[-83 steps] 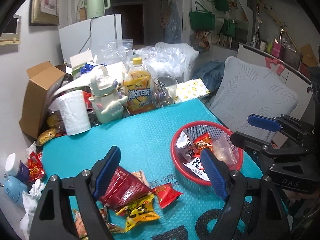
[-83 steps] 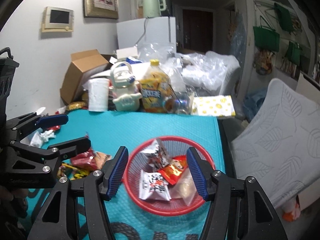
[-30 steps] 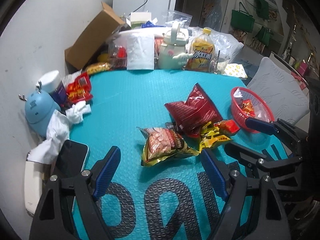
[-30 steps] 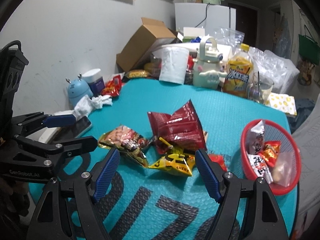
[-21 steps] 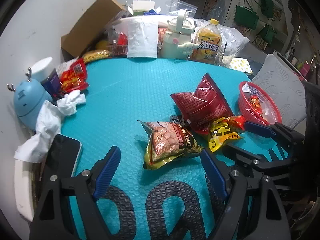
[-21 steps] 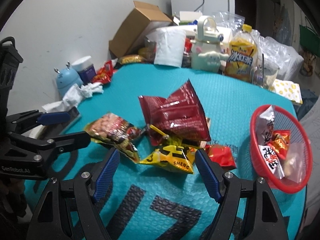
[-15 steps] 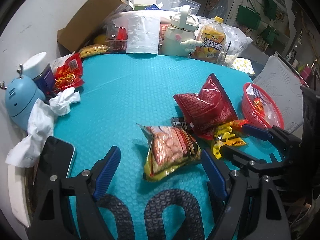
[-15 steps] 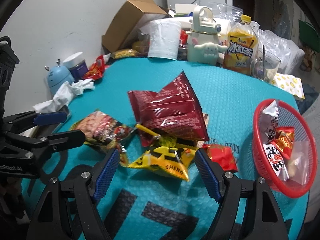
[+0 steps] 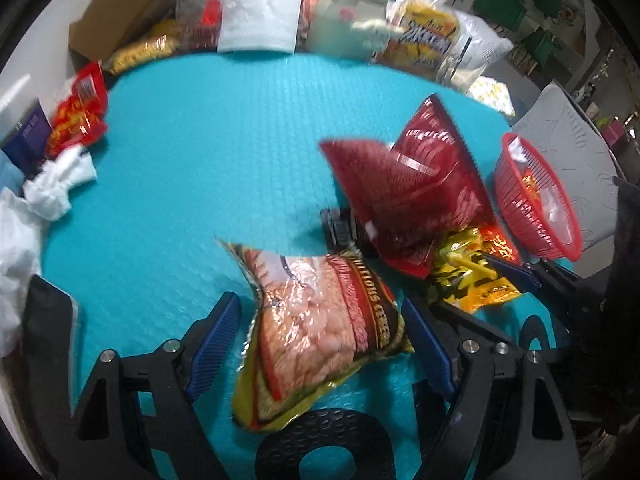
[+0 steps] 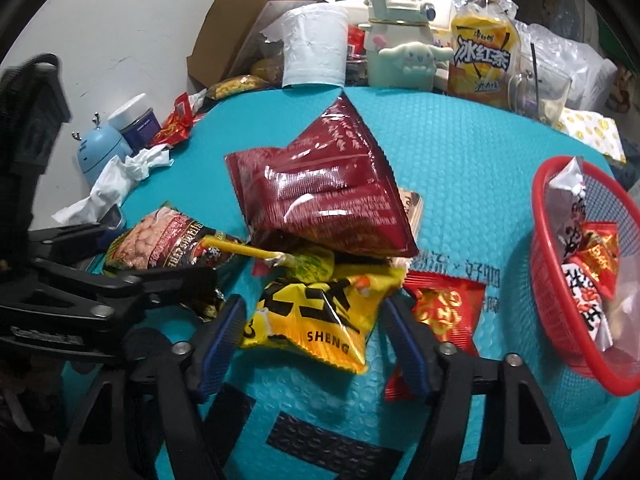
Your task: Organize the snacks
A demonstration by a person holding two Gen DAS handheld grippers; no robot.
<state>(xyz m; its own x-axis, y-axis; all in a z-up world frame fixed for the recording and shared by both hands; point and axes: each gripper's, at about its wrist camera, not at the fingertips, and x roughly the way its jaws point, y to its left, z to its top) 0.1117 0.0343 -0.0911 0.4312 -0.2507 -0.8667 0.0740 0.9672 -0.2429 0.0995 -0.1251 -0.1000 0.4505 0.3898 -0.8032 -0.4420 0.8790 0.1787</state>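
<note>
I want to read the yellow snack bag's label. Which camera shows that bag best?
The right wrist view: the yellow bag lies sharp and close between the open right gripper. The left wrist view shows it blurred, partly behind the right gripper's finger.

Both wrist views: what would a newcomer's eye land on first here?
The heap of snack bags mid-mat: a big dark red bag lies on top, above a yellow bag framed by the right gripper with open jaws. The left gripper, also open, straddles a peanut bag. At the mat's right edge, a red basket already holds packets.
</note>
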